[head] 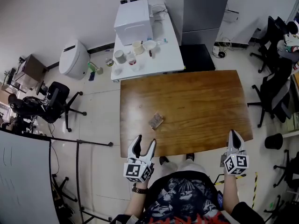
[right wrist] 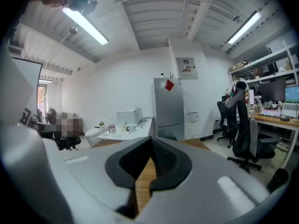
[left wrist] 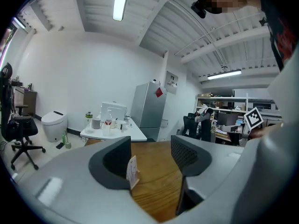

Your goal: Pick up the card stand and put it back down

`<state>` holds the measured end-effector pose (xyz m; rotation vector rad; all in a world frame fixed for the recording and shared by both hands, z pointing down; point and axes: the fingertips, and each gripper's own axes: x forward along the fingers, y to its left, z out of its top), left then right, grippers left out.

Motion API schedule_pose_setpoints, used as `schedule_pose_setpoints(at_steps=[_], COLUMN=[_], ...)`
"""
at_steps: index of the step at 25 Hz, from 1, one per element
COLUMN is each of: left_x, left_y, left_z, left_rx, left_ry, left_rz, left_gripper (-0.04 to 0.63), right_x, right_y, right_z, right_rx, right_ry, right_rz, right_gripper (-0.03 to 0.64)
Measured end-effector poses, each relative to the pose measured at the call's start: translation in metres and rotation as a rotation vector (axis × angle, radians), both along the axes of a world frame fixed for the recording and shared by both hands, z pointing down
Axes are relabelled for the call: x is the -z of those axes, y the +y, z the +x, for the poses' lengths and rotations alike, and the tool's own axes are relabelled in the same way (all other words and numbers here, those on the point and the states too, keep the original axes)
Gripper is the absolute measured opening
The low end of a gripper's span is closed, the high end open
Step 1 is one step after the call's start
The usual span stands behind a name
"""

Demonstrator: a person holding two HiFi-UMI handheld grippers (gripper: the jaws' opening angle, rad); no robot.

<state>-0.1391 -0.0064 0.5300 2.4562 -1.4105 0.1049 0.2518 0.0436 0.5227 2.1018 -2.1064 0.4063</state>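
Observation:
A small card stand [head: 156, 121] holding a card stands on the brown wooden table [head: 196, 101], left of the table's middle. In the left gripper view the card stand [left wrist: 132, 171] shows between the jaws, farther out on the table and untouched. My left gripper [head: 144, 147] hangs at the table's near edge, a little short of the stand, with its jaws spread apart. My right gripper [head: 235, 139] sits at the near right edge of the table, jaws closed together with nothing between them; the right gripper [right wrist: 150, 150] shows its tips touching.
A white side table [head: 159, 59] behind the wooden one carries a white box [head: 133, 20], cups and bottles. A grey fridge [head: 196, 8] stands behind. Office chairs [head: 273, 94] stand to the right, another chair [head: 53, 101] and a white bin [head: 74, 59] to the left.

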Motion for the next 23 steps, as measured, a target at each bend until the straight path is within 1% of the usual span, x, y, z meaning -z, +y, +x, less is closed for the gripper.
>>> schedule_pose_setpoints(at_steps=[5,9,14,18,23], left_x=[-0.005,-0.012,-0.019,-0.034,-0.06], left_y=[0.007,0.013,0.012,0.011,0.013], left_z=[0.005,0.0,-0.01,-0.015,-0.022], left_rx=[0.016,0.032,0.067,0.064,0.068], left_ry=[0.035,0.033,0.066,0.042,0.012], left_rz=[-0.02,-0.038,-0.062,-0.09,-0.146], left_gripper=[0.256,0.256,0.256,0.256,0.256], right_x=[0.006,0.0,0.001,0.001,-0.003], right_y=[-0.004,-0.008,-0.018,-0.027,-0.035], right_z=[-0.013,-0.021,-0.034,-0.043,-0.053], right_rx=[0.049,0.074,0.104,0.133,0.166], right_ry=[0.008,0.008,0.018,0.034,0.022], right_rz=[0.009,-0.002,0.002,0.012,0.009], right_gripper=[-0.011,-0.011,-0.011,-0.011,-0.009])
